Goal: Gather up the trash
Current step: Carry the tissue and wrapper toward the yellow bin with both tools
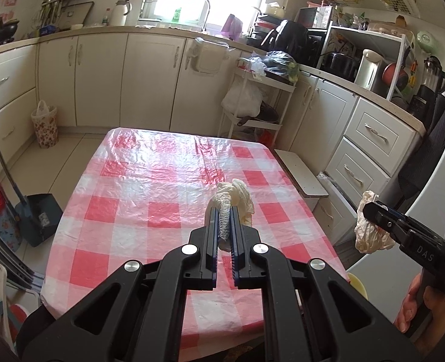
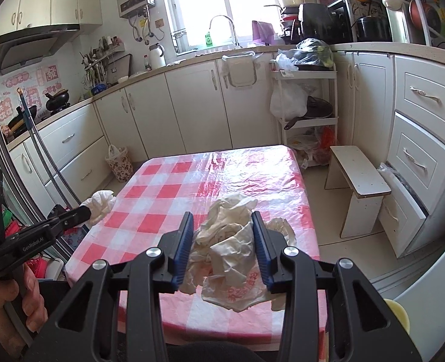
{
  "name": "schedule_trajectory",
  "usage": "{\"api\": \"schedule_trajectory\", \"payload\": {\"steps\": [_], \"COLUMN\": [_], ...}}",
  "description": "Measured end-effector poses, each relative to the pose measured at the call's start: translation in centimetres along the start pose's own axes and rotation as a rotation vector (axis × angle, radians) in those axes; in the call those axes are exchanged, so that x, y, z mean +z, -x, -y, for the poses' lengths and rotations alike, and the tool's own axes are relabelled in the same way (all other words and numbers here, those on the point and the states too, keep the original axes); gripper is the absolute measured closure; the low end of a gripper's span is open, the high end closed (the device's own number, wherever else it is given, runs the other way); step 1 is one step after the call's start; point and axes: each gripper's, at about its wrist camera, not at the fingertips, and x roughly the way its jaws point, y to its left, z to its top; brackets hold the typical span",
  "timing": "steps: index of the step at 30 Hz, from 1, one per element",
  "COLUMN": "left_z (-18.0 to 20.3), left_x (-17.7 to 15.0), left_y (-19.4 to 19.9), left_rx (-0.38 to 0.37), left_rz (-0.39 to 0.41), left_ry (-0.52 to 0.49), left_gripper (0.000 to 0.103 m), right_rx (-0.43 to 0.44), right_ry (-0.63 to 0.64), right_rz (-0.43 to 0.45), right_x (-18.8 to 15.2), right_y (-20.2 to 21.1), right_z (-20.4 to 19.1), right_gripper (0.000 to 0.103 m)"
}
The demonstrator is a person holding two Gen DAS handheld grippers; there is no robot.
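Gripping a crumpled white paper towel [image 1: 233, 199], the left gripper [image 1: 225, 211] is hovering above the checkered tablecloth [image 1: 150, 193], fingers nearly closed on the wad. The right gripper [image 2: 222, 220] is clamping a crumpled printed plastic bag [image 2: 228, 256] between moderately spread fingers, hanging over the tablecloth's near right edge.

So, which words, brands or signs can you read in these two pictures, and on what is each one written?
"DAS": on the side of the right claw, seen from the left wrist view.
"GenRobot.AI": on the side of the left claw, seen from the right wrist view.
Red print on the crumpled plastic bag held in the right claw: too creased to read.
Pink wall stickers by the stove: characters too blurred to read.
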Motion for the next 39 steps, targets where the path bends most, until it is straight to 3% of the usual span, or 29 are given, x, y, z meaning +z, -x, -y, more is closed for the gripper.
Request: {"api": "schedule_trajectory", "payload": {"steps": [20,39], "left_z": [7.5,16.8], "left_x": [-1.0,-3.2], "left_y": [0.4,0.2], "left_rx": [-0.066,-0.174], "left_rz": [-0.01,-0.05], "left_ry": [-0.146,-0.301], "left_gripper": [0.096,0.096], "right_rx": [-0.066,-0.194], "right_ry": [-0.092,-0.188], "right_rz": [0.024,0.013], "right_x": [-2.6,-6.6], "right_y": [3.4,7.4], "right_z": [5.3,12.2], "right_gripper": [0.063,0.063]}}
